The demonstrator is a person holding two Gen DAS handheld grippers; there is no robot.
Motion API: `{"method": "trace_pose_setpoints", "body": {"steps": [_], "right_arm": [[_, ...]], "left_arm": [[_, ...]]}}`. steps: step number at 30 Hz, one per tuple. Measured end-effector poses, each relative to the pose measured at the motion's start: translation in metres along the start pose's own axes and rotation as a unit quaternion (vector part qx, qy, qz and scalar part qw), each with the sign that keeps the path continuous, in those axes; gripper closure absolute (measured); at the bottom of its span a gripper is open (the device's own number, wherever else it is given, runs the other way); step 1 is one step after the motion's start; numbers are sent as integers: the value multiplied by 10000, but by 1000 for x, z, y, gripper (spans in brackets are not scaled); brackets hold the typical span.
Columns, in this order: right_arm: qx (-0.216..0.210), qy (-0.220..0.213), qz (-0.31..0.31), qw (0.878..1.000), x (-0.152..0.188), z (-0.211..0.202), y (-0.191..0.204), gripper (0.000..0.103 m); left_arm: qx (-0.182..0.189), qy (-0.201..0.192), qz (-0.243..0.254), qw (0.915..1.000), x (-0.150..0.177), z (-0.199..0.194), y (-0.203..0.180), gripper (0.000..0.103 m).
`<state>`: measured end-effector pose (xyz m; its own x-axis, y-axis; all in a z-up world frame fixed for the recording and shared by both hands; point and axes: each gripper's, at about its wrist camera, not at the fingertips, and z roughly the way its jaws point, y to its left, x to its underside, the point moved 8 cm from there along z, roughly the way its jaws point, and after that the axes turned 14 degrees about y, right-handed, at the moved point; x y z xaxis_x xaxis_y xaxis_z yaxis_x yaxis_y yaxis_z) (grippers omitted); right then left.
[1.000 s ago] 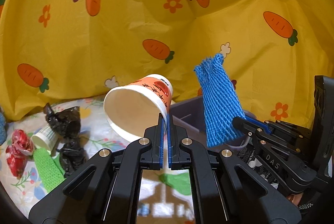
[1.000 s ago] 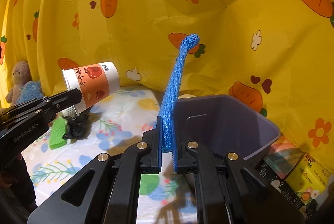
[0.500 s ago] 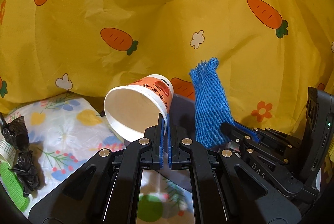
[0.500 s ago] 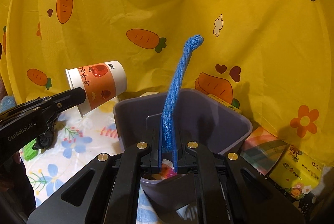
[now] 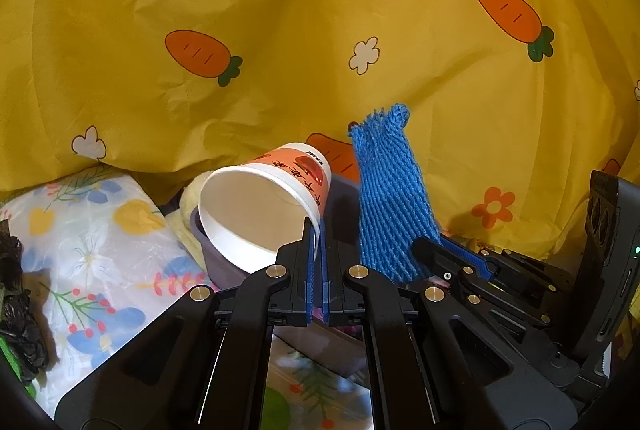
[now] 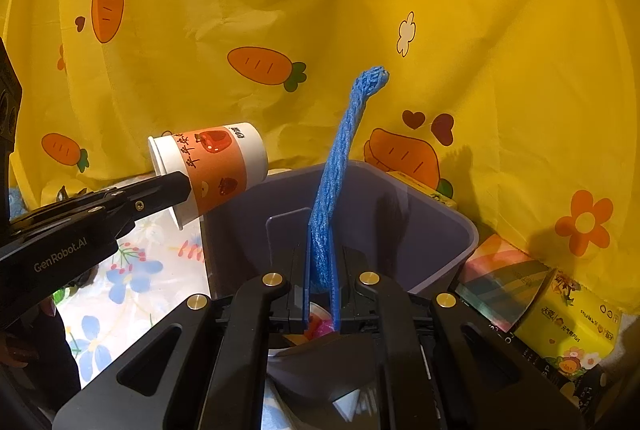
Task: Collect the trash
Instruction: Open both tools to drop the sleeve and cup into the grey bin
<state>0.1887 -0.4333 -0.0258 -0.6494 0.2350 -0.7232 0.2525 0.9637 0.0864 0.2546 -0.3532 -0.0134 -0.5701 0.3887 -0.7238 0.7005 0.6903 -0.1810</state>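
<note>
Your left hand-held gripper point(image 5: 316, 250) pinches the cup point(image 5: 264, 205) by its rim, tipped sideways over the bin point(image 6: 400, 197), base pointing away. Your right hand-held gripper point(image 6: 322, 270) clamps the net point(image 6: 340, 157), standing upright above the bin.

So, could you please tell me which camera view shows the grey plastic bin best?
The right wrist view: the grey plastic bin shows its open rim, inner walls and some trash inside. In the left wrist view, the bin is mostly hidden behind the paper cup.

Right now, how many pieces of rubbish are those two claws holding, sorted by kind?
Paper cup: 1, in the left gripper
Blue foam net: 1, in the right gripper
Total: 2, both held at the purple bin
</note>
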Motion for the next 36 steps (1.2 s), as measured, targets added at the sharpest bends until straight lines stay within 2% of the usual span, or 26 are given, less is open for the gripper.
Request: {"method": "trace_pose_setpoints", "body": {"steps": [25, 28, 30, 31, 32, 33, 34, 35, 36], "right_arm": [[-29, 136, 130, 9998, 3, 18, -13, 94], [-19, 136, 150, 9998, 3, 20, -15, 90], [2, 141, 197, 9997, 4, 22, -18, 78], [-11, 145, 221, 9997, 4, 24, -19, 70], [3, 147, 245, 9996, 5, 24, -20, 66], [28, 138, 266, 9995, 5, 24, -22, 63], [43, 121, 288, 9995, 6, 23, -23, 60], [56, 92, 318, 9994, 5, 22, -24, 50], [64, 30, 349, 9994, 5, 20, -24, 42]], "left_arm": [[187, 328, 38, 9993, 2, 31, -10, 101], [280, 391, 19, 9988, 3, 34, -9, 100], [257, 452, -62, 9986, 4, 37, -4, 89], [225, 450, -113, 9987, 5, 37, -1, 75], [207, 432, -172, 9987, 5, 36, 3, 58], [149, 393, -251, 9988, 6, 33, 8, 49], [31, 321, -351, 9989, 7, 29, 14, 31], [-104, 258, -434, 9987, 7, 25, 20, 17], [-248, 203, -515, 9982, 9, 20, 27, 14]]}}
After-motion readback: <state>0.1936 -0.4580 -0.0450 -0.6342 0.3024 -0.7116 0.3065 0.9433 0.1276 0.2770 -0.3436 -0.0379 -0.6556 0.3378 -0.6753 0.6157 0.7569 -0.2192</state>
